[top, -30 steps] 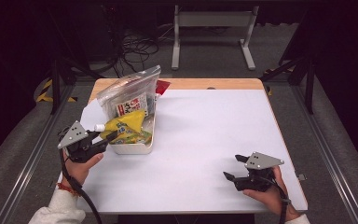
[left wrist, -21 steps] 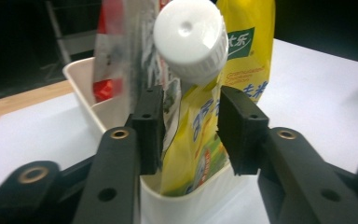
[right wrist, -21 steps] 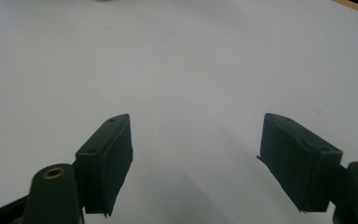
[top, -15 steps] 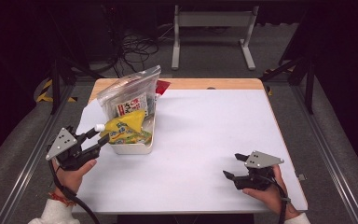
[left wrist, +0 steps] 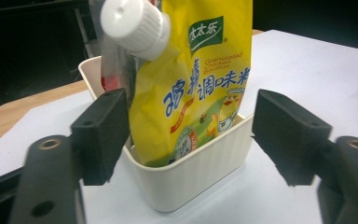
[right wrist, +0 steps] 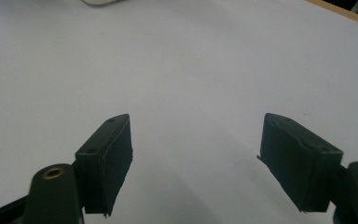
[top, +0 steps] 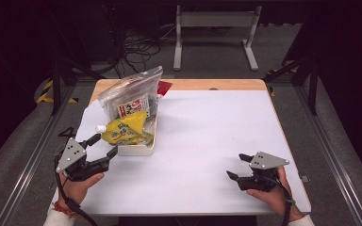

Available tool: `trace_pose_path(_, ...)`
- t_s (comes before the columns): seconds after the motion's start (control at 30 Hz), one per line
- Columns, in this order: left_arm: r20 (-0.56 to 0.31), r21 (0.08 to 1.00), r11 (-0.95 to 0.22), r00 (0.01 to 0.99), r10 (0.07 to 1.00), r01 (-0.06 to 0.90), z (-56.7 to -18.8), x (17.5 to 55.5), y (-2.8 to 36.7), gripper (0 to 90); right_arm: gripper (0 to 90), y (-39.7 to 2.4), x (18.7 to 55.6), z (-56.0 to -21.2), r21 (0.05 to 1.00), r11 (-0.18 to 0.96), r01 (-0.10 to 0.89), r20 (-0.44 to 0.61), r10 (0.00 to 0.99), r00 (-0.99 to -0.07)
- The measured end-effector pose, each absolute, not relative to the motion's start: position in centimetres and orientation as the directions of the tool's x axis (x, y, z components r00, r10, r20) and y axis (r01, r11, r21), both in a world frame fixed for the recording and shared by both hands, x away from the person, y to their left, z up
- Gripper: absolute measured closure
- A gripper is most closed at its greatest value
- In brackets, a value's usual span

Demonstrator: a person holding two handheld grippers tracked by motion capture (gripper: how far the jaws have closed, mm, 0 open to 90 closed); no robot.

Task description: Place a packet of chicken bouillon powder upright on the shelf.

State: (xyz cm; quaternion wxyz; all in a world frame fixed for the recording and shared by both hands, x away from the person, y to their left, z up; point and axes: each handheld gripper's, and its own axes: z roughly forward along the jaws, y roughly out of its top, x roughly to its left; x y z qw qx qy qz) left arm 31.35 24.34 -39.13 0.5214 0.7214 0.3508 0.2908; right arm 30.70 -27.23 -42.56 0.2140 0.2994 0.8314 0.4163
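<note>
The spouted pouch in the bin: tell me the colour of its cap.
White. The ribbed screw cap tops the yellow pouch, clearest in the left gripper view.

- A white counter [top: 207,141] with a wooden far edge stood on a grey floor.
- A cream tub [top: 141,147] sat near the counter's left edge.
- A yellow spouted pouch [top: 125,129] with a white cap [left wrist: 133,23] leaned out of the tub, cap pointing away from the counter's middle.
- A clear bag [top: 132,94] of packets stood upright in the tub behind the pouch.
- A red item [top: 164,86] lay just beyond the tub.
- Black cables [top: 136,47] lay on the floor beyond the counter, beside a grey metal stand [top: 214,35].
</note>
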Motion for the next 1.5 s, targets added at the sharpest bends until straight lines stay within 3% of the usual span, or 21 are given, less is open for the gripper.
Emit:
trace_pose_path(0.5, 0.08, 0.936, -0.277, 0.636, 0.768, 0.217, -40.4, 30.3, 22.8, 19.6, 24.6, -27.3, 30.7, -42.4, 0.824, 0.469, 0.318, -0.11, 0.683, -0.722)
trace_pose_path(1.5, 0.094, 0.891, -0.399, 0.773, 0.627, 0.215, -42.1, 31.0, 17.6, 15.4, 22.6, -28.4, 29.4, -41.9, 0.83, 0.466, 0.305, -0.143, 0.708, -0.692)
